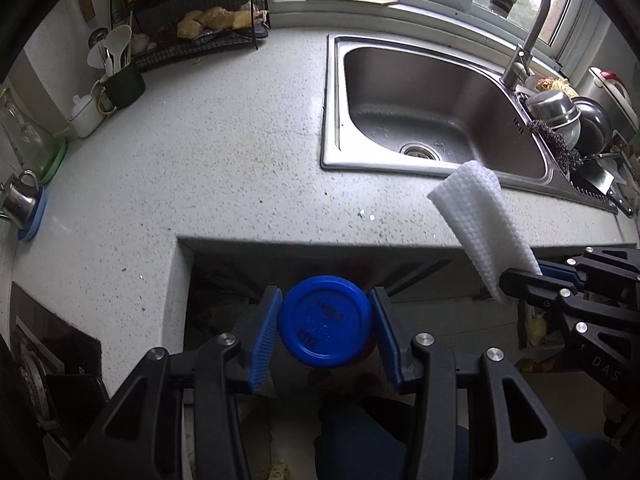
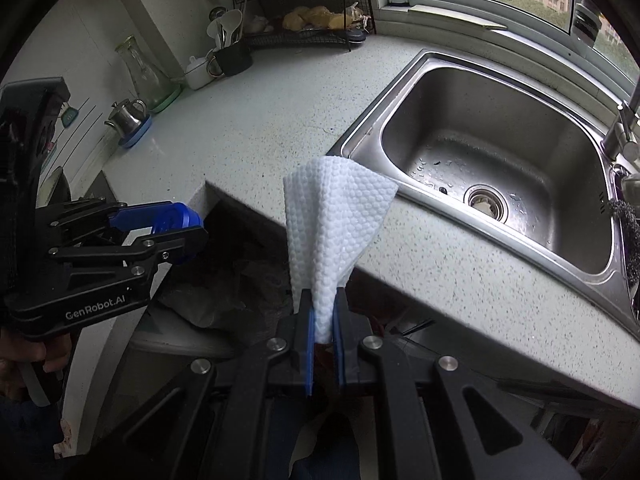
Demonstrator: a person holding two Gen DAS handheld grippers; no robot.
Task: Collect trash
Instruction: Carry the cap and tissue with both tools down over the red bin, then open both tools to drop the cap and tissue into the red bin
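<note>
The left claw [image 1: 325,322] grips a blue lid [image 1: 326,321] between its pads; beside it, the right claw [image 2: 325,320] pinches a white paper towel [image 2: 334,224], both held clear beyond the desk [image 1: 224,152] edge, likely bound for a bin.

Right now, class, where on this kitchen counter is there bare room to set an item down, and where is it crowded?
The speckled grey counter is bare between the black wire rack and the steel sink, down to its front edge. It is crowded along the left wall, by the dark utensil mug and the glass carafe, and right of the sink, by the stacked metal bowls.
</note>
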